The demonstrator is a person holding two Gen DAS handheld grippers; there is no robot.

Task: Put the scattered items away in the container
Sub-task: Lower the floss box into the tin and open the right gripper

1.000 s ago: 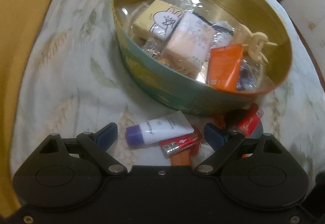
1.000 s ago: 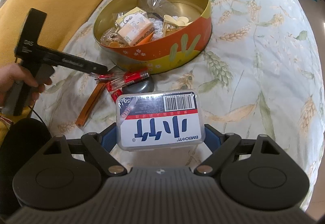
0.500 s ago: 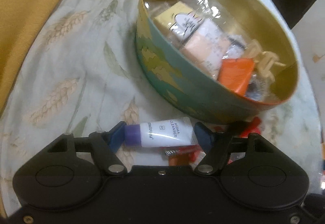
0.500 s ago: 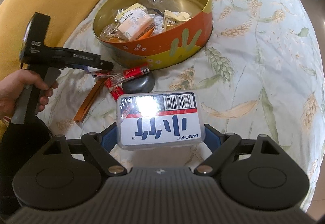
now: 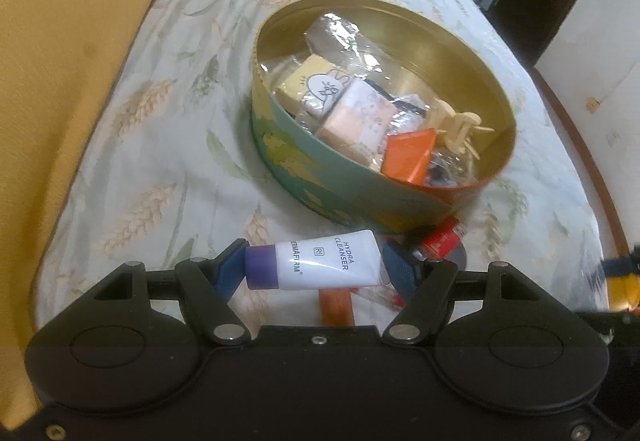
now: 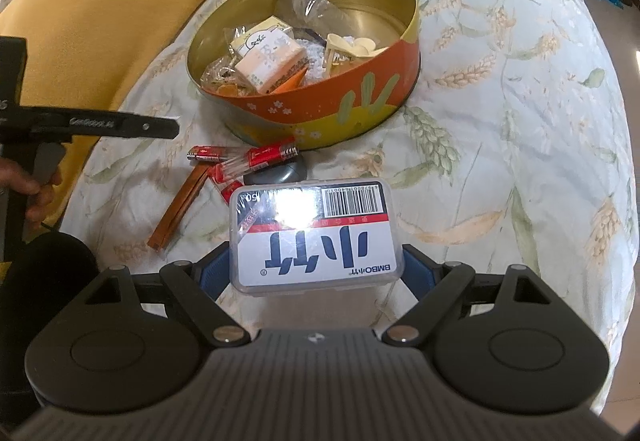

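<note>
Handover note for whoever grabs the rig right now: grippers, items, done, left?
Left gripper: shut on the cleanser tube, held crosswise short of the tin.
Right gripper: shut on the clear plastic box, also short of the tin.
Done: tin already holds soap boxes, an orange packet, a hair claw and wrapped bits.
Left: drop the tube and the box in, then collect the red-labelled items, the orange-brown strip and the dark grey round thing lying on the cloth before the tin.
</note>
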